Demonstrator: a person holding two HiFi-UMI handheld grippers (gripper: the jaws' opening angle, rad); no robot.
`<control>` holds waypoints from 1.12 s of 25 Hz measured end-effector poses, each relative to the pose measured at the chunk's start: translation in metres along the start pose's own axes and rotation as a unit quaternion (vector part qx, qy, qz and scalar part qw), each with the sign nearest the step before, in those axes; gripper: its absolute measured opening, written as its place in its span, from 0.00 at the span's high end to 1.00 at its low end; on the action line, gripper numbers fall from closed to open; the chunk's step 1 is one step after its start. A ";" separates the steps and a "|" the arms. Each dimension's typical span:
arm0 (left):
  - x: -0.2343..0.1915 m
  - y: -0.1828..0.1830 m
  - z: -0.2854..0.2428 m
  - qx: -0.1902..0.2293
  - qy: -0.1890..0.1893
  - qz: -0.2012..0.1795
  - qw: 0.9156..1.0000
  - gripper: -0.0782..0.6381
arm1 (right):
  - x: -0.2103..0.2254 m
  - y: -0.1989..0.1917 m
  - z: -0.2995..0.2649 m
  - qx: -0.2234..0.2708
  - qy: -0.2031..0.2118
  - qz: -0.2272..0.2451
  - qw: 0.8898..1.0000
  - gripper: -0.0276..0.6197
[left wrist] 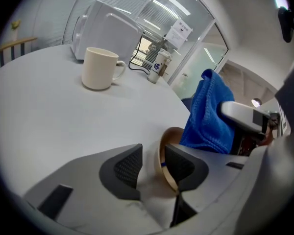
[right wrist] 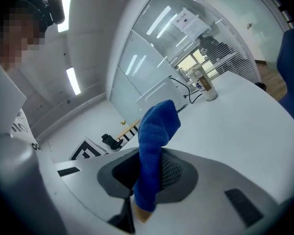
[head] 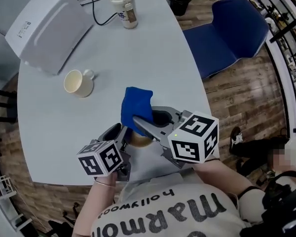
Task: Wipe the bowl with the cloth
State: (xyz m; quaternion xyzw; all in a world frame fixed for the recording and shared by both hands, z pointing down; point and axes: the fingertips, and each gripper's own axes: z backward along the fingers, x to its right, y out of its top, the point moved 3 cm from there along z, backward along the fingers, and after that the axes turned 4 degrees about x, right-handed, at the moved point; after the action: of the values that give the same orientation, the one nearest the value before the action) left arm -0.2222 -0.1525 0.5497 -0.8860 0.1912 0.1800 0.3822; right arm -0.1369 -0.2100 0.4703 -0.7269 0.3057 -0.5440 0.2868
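A small tan bowl rests on the white table near its front edge. Its rim stands between the jaws of my left gripper; a gap shows between the left pad and the rim, so the jaws are open around it. My right gripper is shut on a blue cloth, which sticks up from the jaws and hangs right over the bowl. A sliver of the tan bowl peeks out under the cloth in the right gripper view.
A cream mug stands to the left behind the bowl. A white appliance with a black cable and a lidded paper cup sit at the far side. A blue chair stands off the table's right edge.
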 end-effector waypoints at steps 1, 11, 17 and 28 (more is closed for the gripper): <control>0.000 0.000 -0.001 -0.001 0.002 0.002 1.000 0.69 | 0.002 -0.001 0.000 -0.002 0.000 -0.002 1.000 0.86; 0.000 -0.006 -0.008 -0.016 0.018 0.003 1.000 0.82 | 0.015 -0.008 0.004 -0.006 -0.003 -0.020 1.000 0.86; 0.004 0.006 -0.001 0.014 0.031 -0.018 0.999 0.84 | 0.006 -0.002 0.011 -0.008 0.022 -0.005 1.000 0.86; 0.031 0.037 0.009 0.069 0.034 -0.144 0.987 0.86 | -0.003 -0.023 -0.012 -0.103 -0.032 0.116 0.987 0.86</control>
State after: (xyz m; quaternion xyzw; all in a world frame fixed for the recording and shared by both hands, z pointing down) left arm -0.2146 -0.1757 0.5075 -0.8813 0.0867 0.0789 0.4577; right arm -0.1463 -0.1935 0.4887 -0.7292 0.4333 -0.4490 0.2810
